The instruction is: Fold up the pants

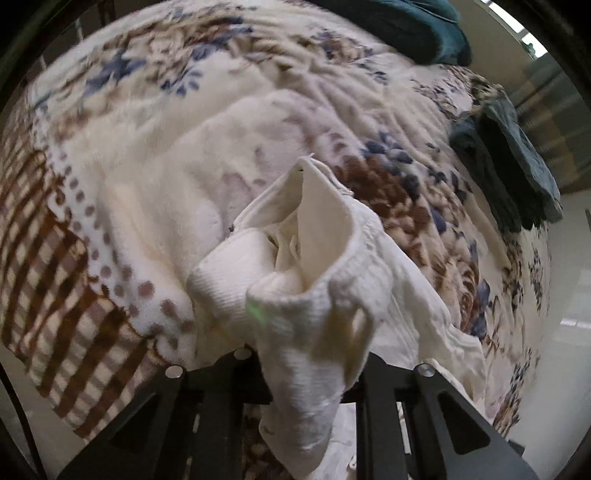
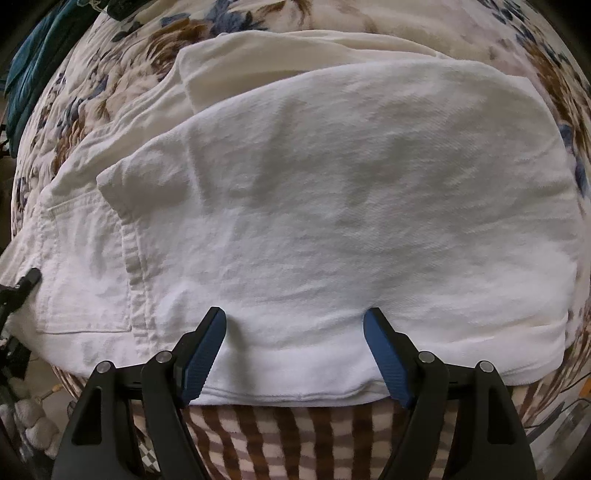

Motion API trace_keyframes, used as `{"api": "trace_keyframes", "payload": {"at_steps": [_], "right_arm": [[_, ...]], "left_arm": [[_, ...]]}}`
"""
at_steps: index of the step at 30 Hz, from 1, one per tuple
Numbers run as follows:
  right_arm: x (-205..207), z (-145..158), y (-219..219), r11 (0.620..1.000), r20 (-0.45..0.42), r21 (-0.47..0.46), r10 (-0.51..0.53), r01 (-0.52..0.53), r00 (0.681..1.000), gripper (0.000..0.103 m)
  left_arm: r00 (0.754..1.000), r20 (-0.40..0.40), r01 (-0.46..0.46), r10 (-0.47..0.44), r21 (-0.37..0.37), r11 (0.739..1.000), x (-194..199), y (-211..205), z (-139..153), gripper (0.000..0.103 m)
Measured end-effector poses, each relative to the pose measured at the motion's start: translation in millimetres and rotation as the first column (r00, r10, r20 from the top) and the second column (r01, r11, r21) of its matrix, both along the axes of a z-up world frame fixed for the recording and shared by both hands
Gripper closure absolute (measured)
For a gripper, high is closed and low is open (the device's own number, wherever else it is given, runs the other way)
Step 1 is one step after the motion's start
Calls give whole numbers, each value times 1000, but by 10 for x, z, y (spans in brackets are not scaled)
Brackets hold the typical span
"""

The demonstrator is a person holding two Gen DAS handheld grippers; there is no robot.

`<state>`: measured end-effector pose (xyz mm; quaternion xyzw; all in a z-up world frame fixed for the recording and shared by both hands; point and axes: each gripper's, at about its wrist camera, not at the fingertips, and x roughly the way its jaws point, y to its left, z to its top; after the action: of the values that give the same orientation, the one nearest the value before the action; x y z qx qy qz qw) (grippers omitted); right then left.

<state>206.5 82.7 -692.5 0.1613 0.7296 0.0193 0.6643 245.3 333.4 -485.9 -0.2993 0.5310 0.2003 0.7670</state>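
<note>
A bunched, ribbed edge of the white pants (image 1: 295,295) hangs up off the bed in the left wrist view. My left gripper (image 1: 306,332) is shut on this bunch, and the cloth hides its fingertips. In the right wrist view the rest of the white pants (image 2: 332,203) lies spread in layers on the blanket, a back pocket (image 2: 85,266) showing at the left. My right gripper (image 2: 295,314) stands open, pointing steeply down. Its blue pads (image 2: 207,350) touch the top layer near the pants' front edge, gripping nothing.
A floral and brown-checked blanket (image 1: 129,166) covers the bed, and its checked border (image 2: 295,432) hangs at the near edge. Dark teal garments lie at the far side (image 1: 406,26) and the right edge (image 1: 517,166). Bare floor (image 1: 569,295) shows beyond the bed.
</note>
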Motion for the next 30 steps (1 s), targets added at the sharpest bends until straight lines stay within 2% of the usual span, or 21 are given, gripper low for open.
{"api": "trace_keyframes", "payload": {"at_steps": [13, 16, 19, 22, 24, 27, 30], "right_arm": [[-72, 78, -346, 996, 14, 72, -45, 43, 999, 24], [-108, 117, -542, 991, 28, 104, -82, 79, 996, 24], [-123, 201, -802, 986, 45, 121, -119, 113, 992, 24], [-115, 280, -1048, 983, 66, 123, -143, 134, 988, 24], [-130, 323, -1249, 980, 82, 120, -168, 157, 982, 24], [-163, 352, -1586, 974, 91, 107, -207, 197, 974, 24], [-299, 399, -1984, 962, 96, 90, -264, 256, 960, 24]], "left_arm": [[1000, -3, 28, -28, 119, 992, -137, -547, 377, 89], [998, 19, 56, -60, 185, 981, -117, -726, 506, 89], [987, 51, 134, -152, 258, 957, -39, -1056, 671, 90], [964, 68, 220, -255, 330, 918, 47, -1451, 798, 90], [943, 73, 279, -326, 363, 889, 86, -1731, 849, 90], [896, 71, 377, -439, 400, 835, 130, -2212, 854, 90], [853, 57, 459, -519, 392, 797, 144, -2633, 738, 90]]}}
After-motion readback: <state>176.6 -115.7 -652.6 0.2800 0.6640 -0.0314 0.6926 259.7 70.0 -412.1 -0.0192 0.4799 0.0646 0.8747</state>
